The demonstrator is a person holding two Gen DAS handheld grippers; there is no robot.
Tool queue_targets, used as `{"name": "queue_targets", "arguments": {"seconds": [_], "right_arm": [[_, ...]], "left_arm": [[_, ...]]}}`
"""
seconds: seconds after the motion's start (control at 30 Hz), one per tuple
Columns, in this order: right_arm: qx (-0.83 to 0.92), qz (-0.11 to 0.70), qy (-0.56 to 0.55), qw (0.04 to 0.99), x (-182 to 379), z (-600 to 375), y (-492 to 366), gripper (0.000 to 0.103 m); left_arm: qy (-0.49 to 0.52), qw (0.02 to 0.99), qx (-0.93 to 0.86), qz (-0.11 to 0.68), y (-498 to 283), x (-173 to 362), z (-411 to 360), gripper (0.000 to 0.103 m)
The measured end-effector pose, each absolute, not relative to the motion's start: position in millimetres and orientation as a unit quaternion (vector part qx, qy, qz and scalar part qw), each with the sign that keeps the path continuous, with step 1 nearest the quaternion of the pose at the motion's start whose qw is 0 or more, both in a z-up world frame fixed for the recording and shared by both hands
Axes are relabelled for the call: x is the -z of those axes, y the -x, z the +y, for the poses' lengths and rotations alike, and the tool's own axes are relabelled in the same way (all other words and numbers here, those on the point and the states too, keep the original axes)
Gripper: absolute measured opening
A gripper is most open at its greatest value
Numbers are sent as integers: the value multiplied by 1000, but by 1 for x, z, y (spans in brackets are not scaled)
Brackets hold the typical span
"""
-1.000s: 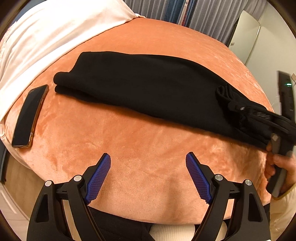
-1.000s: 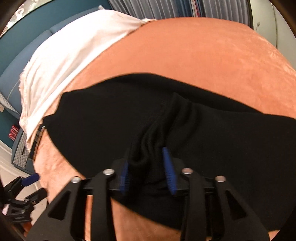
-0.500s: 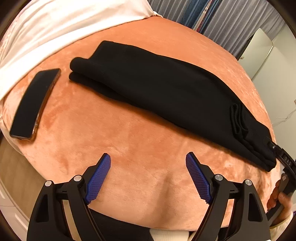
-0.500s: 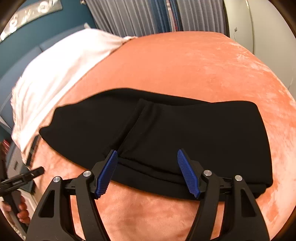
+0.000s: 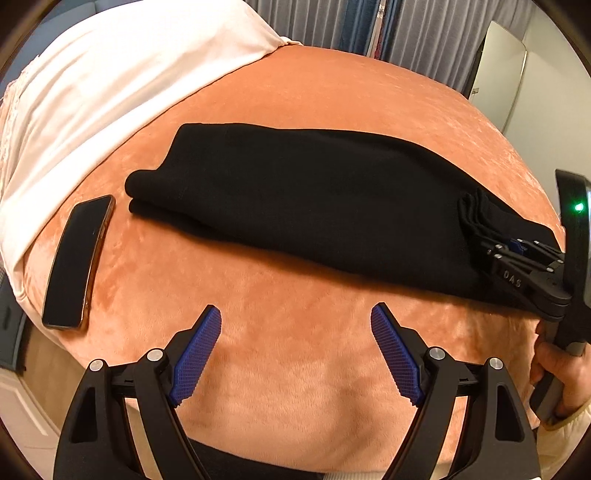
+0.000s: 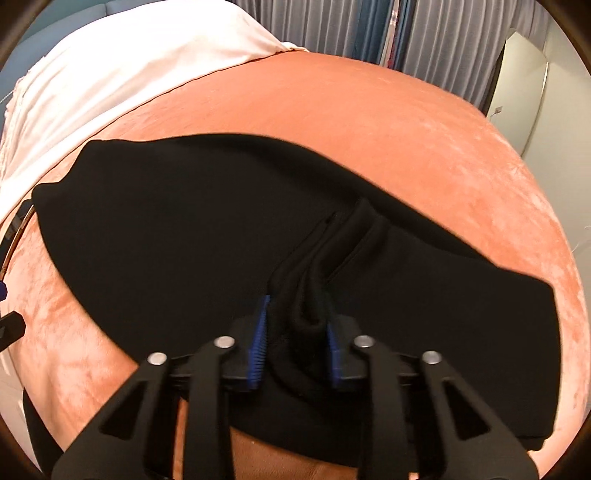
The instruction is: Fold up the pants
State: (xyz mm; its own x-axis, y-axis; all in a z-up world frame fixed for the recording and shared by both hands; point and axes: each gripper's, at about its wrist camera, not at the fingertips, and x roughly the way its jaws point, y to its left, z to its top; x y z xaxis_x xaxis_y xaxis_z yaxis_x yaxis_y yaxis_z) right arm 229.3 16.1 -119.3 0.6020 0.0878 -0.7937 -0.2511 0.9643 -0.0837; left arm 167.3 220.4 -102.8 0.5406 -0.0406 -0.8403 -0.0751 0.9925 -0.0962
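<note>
Nearest my left camera, the left tongs (image 5: 295, 354) hang spread wide with nothing between their 2 blue pads, over bare orange bed cover (image 5: 295, 398). They touch no cloth; the pants lie beyond them, up the frame.

In my right camera, the right tongs (image 6: 297, 343) are closing, and a bunched ridge of black fabric already sits between the 2 pads, which press it from both sides. From the left view I see them biting the right end of the garment, with a hand (image 5: 557, 373) gripping the handle at the frame edge.

The pants (image 5: 314, 206) lie on the bed as 1 long, already doubled black strip. The long axis runs across the left view, from the rounded stacked end at the left down to the pinched end at the right. So the right tongs own 1 end, while the free end sits ahead and left of the open left tongs, which are clearly the nearer pair to it.

I judge the coming fold turns on that axis: the pinched end would travel along it toward the free end.

Just beside that free end a phone (image 5: 77, 262) rests on the cover, apart from the cloth. Farther back lie a white sheet (image 5: 122, 74), then grey curtains (image 5: 332, 26).
</note>
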Motion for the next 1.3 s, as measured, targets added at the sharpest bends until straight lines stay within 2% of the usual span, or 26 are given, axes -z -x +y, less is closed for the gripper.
{"name": "queue_targets", "arguments": {"seconds": [0.17, 0.3, 0.43, 0.5, 0.6, 0.63, 0.7, 0.73, 0.8, 1.03, 1.2, 1.27, 1.3], "right_arm": [[-123, 421, 77, 896, 104, 30, -228, 22], [-118, 443, 103, 883, 134, 49, -243, 23], [-116, 435, 101, 887, 132, 49, -239, 25], [-126, 439, 85, 886, 130, 44, -239, 30], [-152, 430, 27, 889, 115, 31, -229, 43], [-155, 424, 17, 892, 108, 29, -225, 43], [-156, 398, 2, 904, 93, 20, -211, 45], [-151, 387, -4, 909, 87, 15, -204, 54], [-140, 372, -11, 917, 77, 3, -191, 65], [-89, 373, -24, 923, 77, -45, -162, 66], [-67, 384, -23, 921, 85, -62, -158, 66], [-59, 385, -32, 920, 88, -69, -158, 71], [-56, 386, -35, 920, 90, -71, -157, 76]], "left_arm": [[50, 876, -14, 480, -174, 105, 215, 81], [39, 876, -18, 481, -178, 106, 213, 81], [30, 877, -23, 479, -183, 106, 212, 81], [28, 877, -23, 478, -186, 106, 210, 81], [26, 879, -18, 476, -195, 107, 207, 82], [32, 880, -13, 474, -202, 109, 208, 87], [54, 875, -16, 480, -219, 115, 217, 87], [72, 873, -17, 482, -226, 117, 223, 87], [119, 864, -16, 489, -242, 120, 243, 87], [295, 837, -51, 459, -265, 133, 337, 86], [335, 818, -60, 464, -289, 148, 362, 86], [339, 815, -67, 465, -296, 149, 360, 90], [335, 816, -75, 466, -300, 149, 356, 91]]}}
